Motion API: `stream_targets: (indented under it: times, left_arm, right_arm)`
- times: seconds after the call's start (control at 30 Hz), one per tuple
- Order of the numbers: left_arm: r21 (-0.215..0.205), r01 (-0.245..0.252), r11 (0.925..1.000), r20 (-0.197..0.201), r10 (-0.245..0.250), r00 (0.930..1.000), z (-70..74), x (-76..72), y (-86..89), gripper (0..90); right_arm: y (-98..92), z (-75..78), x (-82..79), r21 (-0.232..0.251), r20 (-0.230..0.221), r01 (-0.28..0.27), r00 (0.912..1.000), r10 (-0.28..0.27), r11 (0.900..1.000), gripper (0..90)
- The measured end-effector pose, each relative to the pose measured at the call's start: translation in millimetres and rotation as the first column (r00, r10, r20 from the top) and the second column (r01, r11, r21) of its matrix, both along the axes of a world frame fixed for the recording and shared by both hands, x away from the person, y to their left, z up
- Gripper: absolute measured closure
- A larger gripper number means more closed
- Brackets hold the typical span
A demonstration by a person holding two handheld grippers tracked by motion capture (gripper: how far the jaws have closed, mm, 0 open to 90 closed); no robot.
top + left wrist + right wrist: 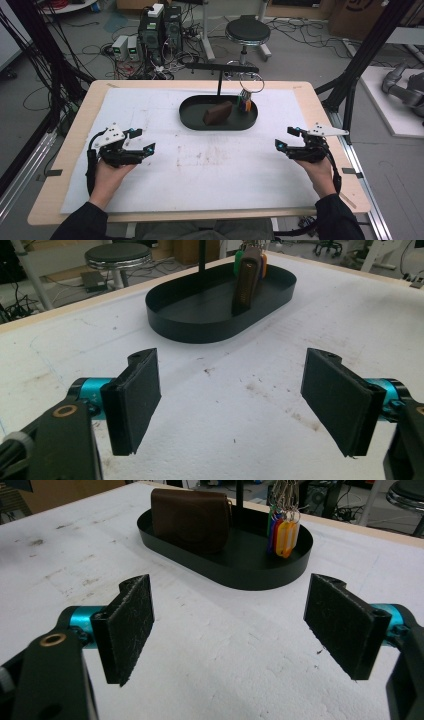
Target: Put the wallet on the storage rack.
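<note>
the brown wallet (218, 113) stands on edge in the black oval tray (192, 121) at the far middle of the bench (75, 130), beside a bunch of coloured key tags (281, 531) hung from a stand (219, 80); it looks light, leathery and a little soft, so i judge a pinch across its thin faces near the top edge the surest hold, and the tags light and free to swing. the left gripper (142, 140) and right gripper (285, 138) rest low at the near sides, both with jaws spread wide and nothing between them. the bench wears a stained white foam sheet (210, 170), probably grippy, and behind it are a stool (247, 32), computers (160, 27) and loose cables on the floor.
</note>
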State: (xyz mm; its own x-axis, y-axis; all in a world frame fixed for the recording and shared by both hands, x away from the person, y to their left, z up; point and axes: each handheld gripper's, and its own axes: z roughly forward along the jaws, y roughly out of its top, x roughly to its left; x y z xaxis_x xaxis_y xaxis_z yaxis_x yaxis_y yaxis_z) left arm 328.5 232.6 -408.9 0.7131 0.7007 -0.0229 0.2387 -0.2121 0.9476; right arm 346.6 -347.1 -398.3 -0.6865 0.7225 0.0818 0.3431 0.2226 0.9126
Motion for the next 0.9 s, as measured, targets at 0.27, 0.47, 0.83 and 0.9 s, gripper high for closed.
stream_targets:
  times: [0.27, 0.47, 0.83, 0.9]
  left_arm:
    - [-0.004, -0.003, 1.0, -0.003, 0.003, 1.0, -0.9, 2.2, -0.4, 23.8]
    - [0.011, 0.009, 0.9999, -0.009, -0.009, 0.9999, -2.7, 6.0, -4.6, 23.8]
    - [0.008, 0.019, 0.9998, -0.009, -0.019, 0.9998, -2.7, 8.3, -10.4, 23.8]
    - [0.01, 0.018, 0.9998, -0.009, -0.018, 0.9998, -2.6, 8.4, -9.8, 23.8]
  right_arm:
    - [0.4, -1.2, -1.4, -0.004, -0.009, -0.005, 1.0, 0.005, 1.0, 20.7]
    - [-2.7, -1.5, -4.7, -0.004, -0.007, 0.005, 1.0, -0.005, 1.0, 20.7]
    - [-7.8, -1.6, -8.3, 0.0, -0.006, 0.015, 0.9999, -0.015, 1.0, 20.7]
    - [-8.0, -1.3, -8.0, 0.0, -0.003, 0.016, 0.9999, -0.016, 1.0, 20.7]
